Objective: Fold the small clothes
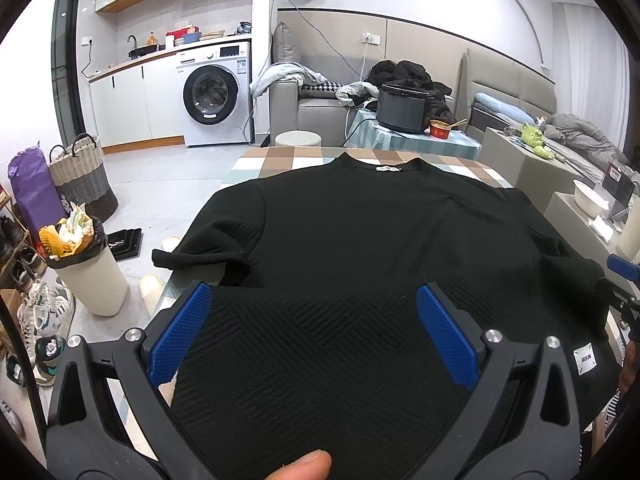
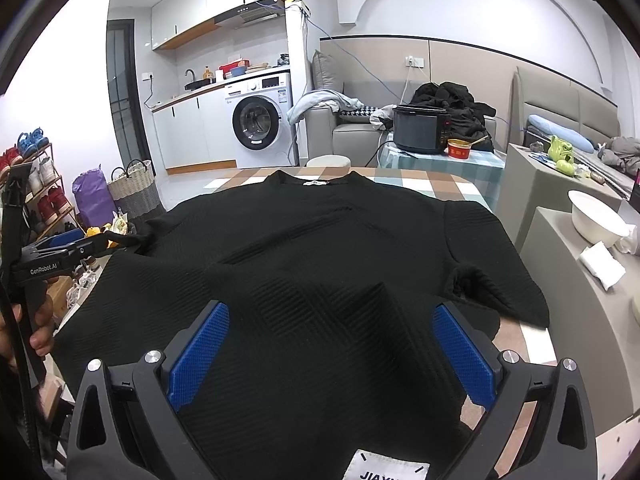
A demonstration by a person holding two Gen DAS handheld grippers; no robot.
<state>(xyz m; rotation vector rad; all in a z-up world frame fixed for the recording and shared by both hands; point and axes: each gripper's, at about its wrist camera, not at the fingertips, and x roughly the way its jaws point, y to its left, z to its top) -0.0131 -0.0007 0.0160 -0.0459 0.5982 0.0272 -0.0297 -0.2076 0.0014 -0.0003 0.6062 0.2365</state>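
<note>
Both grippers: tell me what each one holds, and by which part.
Nothing. The left gripper and right gripper are both open over the hem end of the black shirt.

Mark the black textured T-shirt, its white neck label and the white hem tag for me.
black textured T-shirt point(image 1: 352, 240): left wrist view, middle of the chest.
white neck label point(image 2: 316, 182): right wrist view, centre of label inside the collar.
white hem tag point(image 1: 583, 358): left wrist view, centre of tag.
</note>
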